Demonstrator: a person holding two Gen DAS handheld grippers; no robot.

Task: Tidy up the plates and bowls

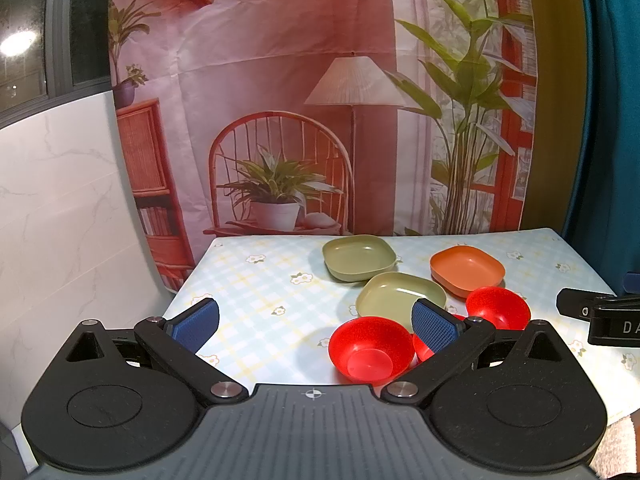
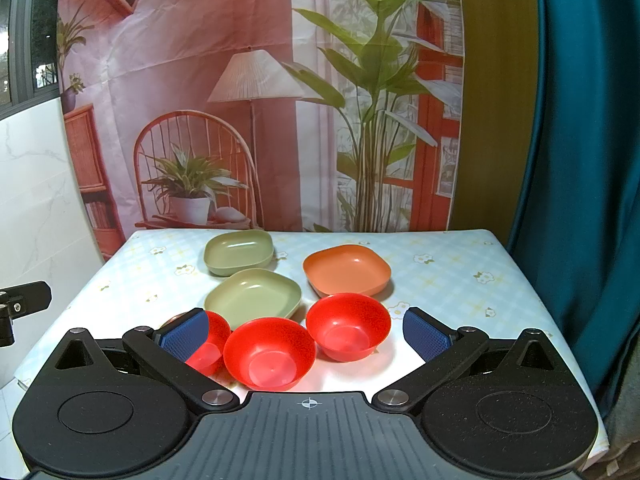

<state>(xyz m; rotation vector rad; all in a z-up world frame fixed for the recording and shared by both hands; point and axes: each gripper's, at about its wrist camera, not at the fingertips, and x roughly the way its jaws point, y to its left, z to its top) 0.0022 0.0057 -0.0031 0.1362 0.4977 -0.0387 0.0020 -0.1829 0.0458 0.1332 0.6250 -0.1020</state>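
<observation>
Right claw [image 2: 308,334] spread, empty; middle red bowl [image 2: 269,354] between fingers.

Three bowls [image 2: 269,353] in a near row on the table [image 2: 460,276]; three plates [image 2: 253,294] behind (all apart)

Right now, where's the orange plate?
In the right wrist view, the orange plate sits centre-right on the table, behind the right red bowl.
</observation>
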